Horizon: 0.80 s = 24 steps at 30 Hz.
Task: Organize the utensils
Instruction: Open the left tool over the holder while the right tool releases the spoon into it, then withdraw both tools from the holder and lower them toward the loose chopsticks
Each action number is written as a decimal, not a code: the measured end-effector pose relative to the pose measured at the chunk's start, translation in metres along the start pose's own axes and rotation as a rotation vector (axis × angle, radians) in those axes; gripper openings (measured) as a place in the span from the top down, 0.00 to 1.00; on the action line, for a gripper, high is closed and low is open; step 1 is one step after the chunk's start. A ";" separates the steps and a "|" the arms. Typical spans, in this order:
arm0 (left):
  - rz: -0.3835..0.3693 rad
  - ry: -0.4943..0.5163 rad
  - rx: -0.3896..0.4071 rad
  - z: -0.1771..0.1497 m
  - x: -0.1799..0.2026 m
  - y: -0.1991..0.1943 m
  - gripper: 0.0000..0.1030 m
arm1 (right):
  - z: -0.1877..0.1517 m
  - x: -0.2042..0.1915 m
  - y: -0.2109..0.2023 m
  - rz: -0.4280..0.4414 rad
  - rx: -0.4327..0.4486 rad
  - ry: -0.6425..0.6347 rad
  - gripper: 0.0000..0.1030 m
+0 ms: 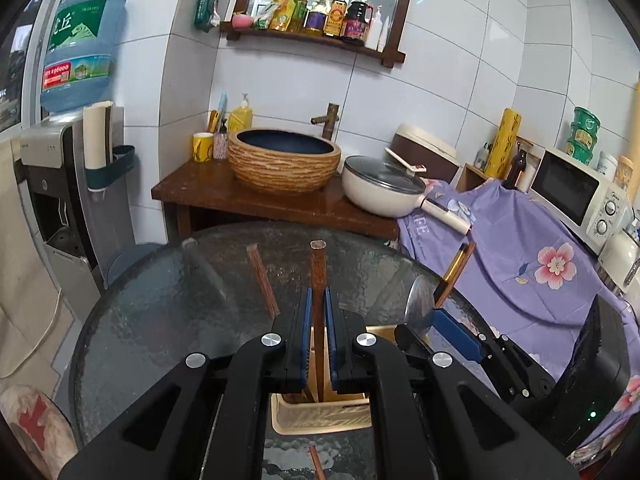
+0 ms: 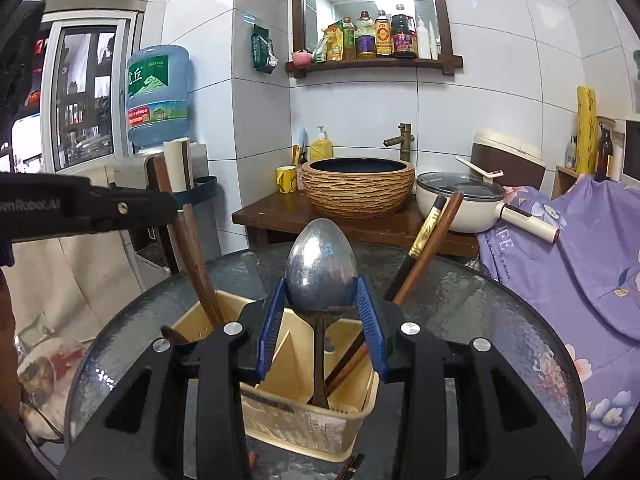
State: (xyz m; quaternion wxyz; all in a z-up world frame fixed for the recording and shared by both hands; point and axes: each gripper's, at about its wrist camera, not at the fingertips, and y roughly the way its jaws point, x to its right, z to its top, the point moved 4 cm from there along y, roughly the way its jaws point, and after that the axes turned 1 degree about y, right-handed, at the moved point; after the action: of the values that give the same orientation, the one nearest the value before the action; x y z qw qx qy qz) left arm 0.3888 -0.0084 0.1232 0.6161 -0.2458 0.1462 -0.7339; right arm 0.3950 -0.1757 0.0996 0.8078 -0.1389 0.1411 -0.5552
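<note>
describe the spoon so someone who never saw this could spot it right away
On the round glass table stands a beige utensil basket. The spoon rises from it, clamped by the right hand-held gripper; it alone has a shiny metal bowl, its neighbours being wooden chopsticks.

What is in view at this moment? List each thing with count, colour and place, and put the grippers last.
Utensil basket: one, cream, on the glass table, below both grippers.
Glass table: one, round, dark-rimmed, in the foreground.
Spoon: one, metal bowl with a dark handle, upright over the basket.
Brown chopstick: one, upright over the basket.
Loose chopstick: one, reddish brown, lying on the table.
Chopsticks in basket: two, dark brown, one gold-banded, leaning right.
Basin: one, woven tan, on the wooden counter.
Pan: one, cream, glass-lidded, beside the basin.
Water bottle: one, blue, on the dispenser.
Left gripper: black with blue pads, shut on the brown chopstick.
Right gripper: black with blue pads, shut on the spoon.
</note>
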 end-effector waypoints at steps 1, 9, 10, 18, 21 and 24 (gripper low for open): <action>-0.001 0.001 -0.006 -0.003 0.000 0.002 0.93 | -0.003 0.000 0.000 -0.003 -0.003 -0.003 0.63; -0.002 0.011 -0.012 -0.017 -0.002 0.001 0.92 | -0.019 0.003 -0.002 -0.012 -0.014 0.006 0.51; 0.000 0.018 -0.007 -0.018 -0.002 -0.002 0.85 | -0.020 0.003 -0.003 -0.015 -0.012 0.006 0.49; 0.006 -0.013 0.101 -0.043 -0.008 -0.052 0.19 | -0.034 0.004 -0.042 -0.003 -0.018 0.013 0.31; 0.005 -0.030 0.080 -0.066 -0.013 -0.058 0.15 | -0.052 0.002 -0.055 0.000 -0.064 -0.004 0.30; 0.013 -0.044 0.028 -0.091 -0.019 -0.055 0.13 | -0.075 0.000 -0.061 -0.003 -0.129 -0.012 0.29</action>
State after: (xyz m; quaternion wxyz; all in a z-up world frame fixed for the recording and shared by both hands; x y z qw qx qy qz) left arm 0.2961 0.0126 0.0719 0.6274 -0.2521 0.1238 -0.7263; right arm 0.3138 -0.2014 0.0538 0.7971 -0.1942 0.1716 -0.5455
